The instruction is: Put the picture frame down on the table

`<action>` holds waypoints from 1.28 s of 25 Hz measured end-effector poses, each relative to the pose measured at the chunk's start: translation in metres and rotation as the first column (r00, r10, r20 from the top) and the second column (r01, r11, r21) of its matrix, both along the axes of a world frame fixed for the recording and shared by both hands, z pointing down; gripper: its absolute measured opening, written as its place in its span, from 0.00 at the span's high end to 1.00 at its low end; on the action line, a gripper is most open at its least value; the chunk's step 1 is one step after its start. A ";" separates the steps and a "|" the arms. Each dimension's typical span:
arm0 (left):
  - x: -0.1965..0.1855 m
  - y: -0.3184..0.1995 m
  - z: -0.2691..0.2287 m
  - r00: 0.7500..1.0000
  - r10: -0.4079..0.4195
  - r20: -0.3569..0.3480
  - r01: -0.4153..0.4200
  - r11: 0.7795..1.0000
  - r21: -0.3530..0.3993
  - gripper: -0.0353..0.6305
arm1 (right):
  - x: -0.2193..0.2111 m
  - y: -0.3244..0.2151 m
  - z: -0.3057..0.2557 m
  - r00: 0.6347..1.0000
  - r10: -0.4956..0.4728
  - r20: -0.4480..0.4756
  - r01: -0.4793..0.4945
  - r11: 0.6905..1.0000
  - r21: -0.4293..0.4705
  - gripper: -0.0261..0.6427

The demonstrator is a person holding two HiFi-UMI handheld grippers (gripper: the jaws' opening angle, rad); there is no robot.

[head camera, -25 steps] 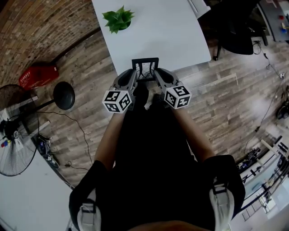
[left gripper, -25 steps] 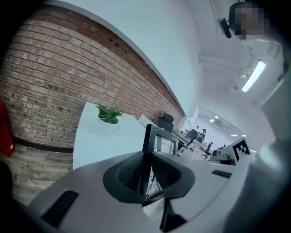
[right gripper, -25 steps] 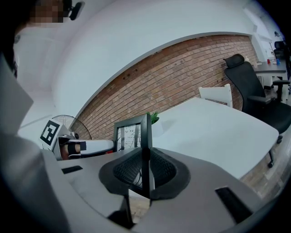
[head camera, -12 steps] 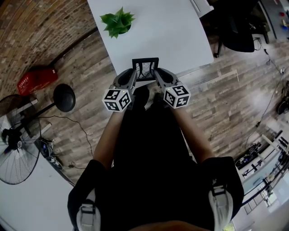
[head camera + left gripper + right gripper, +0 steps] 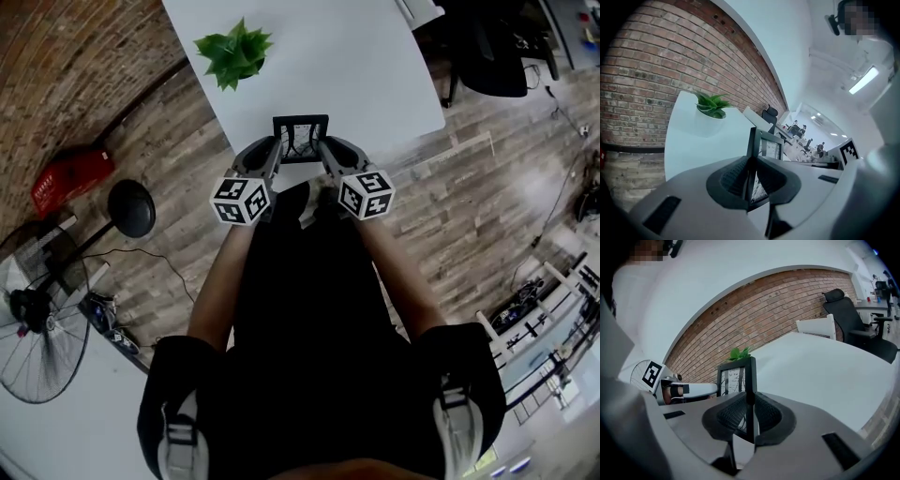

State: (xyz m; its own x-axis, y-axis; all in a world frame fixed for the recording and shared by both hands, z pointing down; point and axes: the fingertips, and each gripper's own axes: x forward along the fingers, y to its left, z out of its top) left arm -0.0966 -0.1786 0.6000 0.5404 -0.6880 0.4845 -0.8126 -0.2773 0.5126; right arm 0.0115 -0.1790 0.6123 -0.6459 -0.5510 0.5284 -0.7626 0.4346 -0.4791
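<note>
Table (image 5: 361, 66) edge: L hand-held gripper (image 5: 751, 161), R hand-held gripper (image 5: 750, 401) pinch picture frame (image 5: 300, 121) sides.

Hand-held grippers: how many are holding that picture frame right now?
2. The left hand-held gripper clamps the picture frame's left edge, and the right hand-held gripper clamps its right edge, at the white table's near end.

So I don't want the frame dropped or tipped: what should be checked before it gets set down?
1. Left gripper shut on the picture frame at its left edge: ok.
2. Right gripper shut on the frame's right edge: ok.
3. Frame held upright: ok.
4. Frame over the white table, by its near edge: ok.
5. Potted plant stands apart from the frame: ok.
6. Frame's base touching the table: cannot tell.
</note>
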 end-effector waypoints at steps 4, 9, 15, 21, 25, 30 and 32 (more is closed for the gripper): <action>0.001 -0.010 0.010 1.000 0.027 0.000 -0.027 0.999 -0.018 0.84 | 0.001 -0.008 0.009 1.000 0.021 -0.005 -0.021 1.000 -0.021 0.89; 0.001 -0.018 0.022 0.998 0.055 0.004 -0.055 0.998 -0.043 0.84 | 0.001 -0.015 0.019 0.999 0.034 -0.013 -0.035 0.999 -0.041 0.89; 0.001 -0.026 0.032 0.997 0.078 0.006 -0.078 0.995 -0.062 0.84 | 0.001 -0.024 0.027 0.998 0.050 -0.026 -0.051 0.998 -0.049 0.89; 0.001 -0.032 0.041 0.995 0.096 0.008 -0.095 0.992 -0.078 0.84 | 0.000 -0.031 0.036 0.998 0.055 -0.042 -0.057 0.997 -0.056 0.89; 0.000 -0.034 0.049 0.995 0.096 0.010 -0.094 0.991 -0.092 0.84 | -0.001 -0.034 0.042 0.997 0.058 -0.049 -0.061 0.996 -0.065 0.89; 0.001 -0.035 0.057 0.995 0.096 0.009 -0.095 0.989 -0.112 0.84 | 0.001 -0.033 0.050 0.997 0.061 -0.052 -0.065 0.995 -0.080 0.89; 0.001 -0.037 0.060 0.995 0.096 0.008 -0.095 0.988 -0.118 0.84 | 0.001 -0.035 0.052 0.996 0.068 -0.049 -0.073 0.994 -0.085 0.89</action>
